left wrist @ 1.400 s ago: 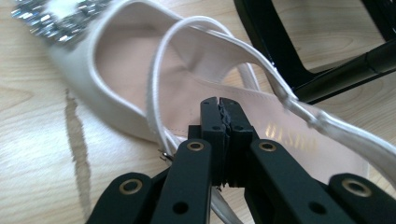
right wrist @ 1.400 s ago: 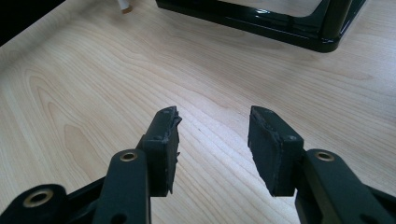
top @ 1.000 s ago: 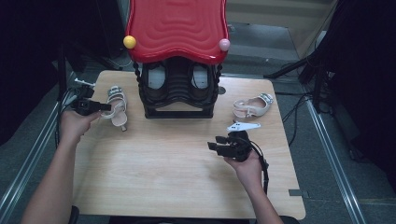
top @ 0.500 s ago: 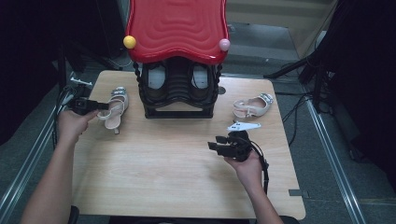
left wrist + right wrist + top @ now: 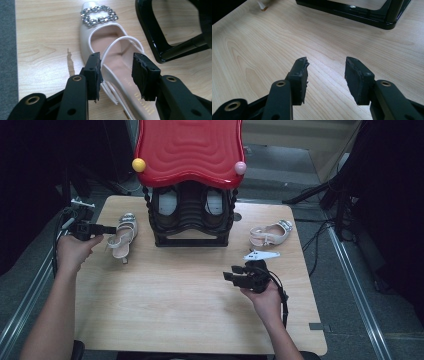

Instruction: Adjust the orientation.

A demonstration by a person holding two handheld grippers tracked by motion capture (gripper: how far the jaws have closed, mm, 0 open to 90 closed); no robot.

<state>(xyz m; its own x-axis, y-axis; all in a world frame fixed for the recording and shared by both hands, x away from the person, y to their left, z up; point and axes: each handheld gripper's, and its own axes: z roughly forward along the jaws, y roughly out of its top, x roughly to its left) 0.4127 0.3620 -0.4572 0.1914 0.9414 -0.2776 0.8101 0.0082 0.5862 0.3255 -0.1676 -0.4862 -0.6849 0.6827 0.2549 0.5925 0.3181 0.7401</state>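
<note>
We see the left hand-held gripper (image 5: 117,75) with jaws that have just been opening, now wide apart, the pale sandal (image 5: 117,65) between them but unpressed; its strap runs through the gap. In the high view this left hand-held gripper (image 5: 111,228) sits at left of frame, the sandal (image 5: 121,236) flat on the table (image 5: 170,290) just left of the black rack (image 5: 190,215) under a red top (image 5: 190,150). Right hand-held gripper (image 5: 229,272) lower right, jaws apart, empty, over bare wood. Second sandal (image 5: 270,234) right of the rack
</note>
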